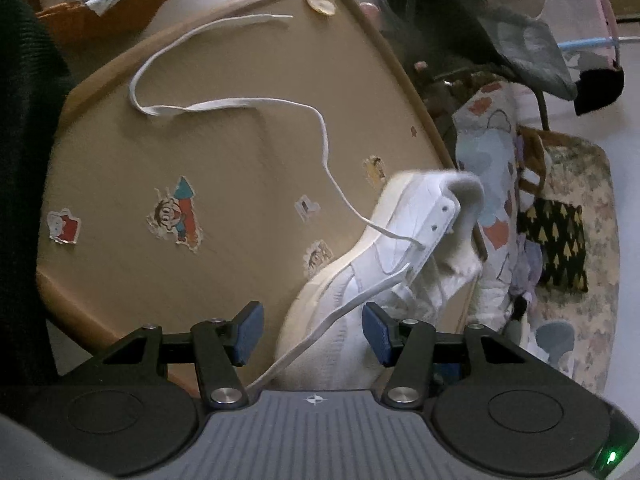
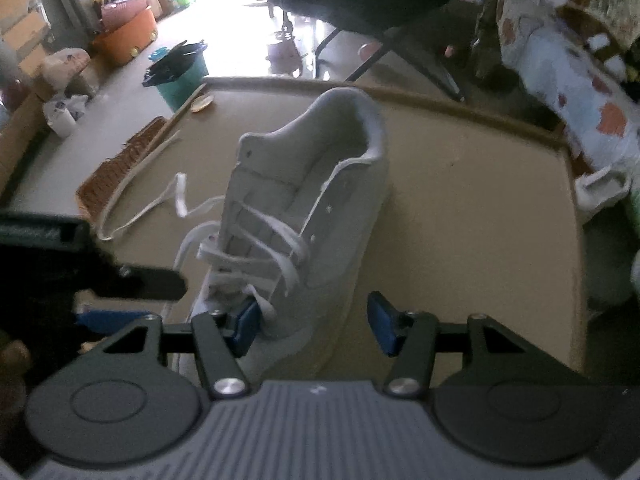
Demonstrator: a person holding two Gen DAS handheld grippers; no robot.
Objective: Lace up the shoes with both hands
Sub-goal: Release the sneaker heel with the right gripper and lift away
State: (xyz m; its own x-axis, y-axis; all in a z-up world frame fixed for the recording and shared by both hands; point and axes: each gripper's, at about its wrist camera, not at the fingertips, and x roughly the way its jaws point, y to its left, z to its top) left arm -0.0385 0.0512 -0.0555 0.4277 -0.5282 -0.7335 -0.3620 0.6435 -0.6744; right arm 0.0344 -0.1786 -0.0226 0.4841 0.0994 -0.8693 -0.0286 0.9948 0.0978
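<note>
White shoe stands on the tan table, partly laced; its loose lace trails across the tabletop. My left claw is apart, straddling the toe. My right claw is apart, gripping nothing, jaws widening over the toe.

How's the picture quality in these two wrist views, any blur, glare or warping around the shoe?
Left wrist view: fairly sharp, evenly lit; the white shoe and lace read clearly, while fisheye bends the table edge. Right wrist view: softer and dimmer; the shoe looks grey and smeared, with blown-out glare from the bright doorway behind it.
</note>
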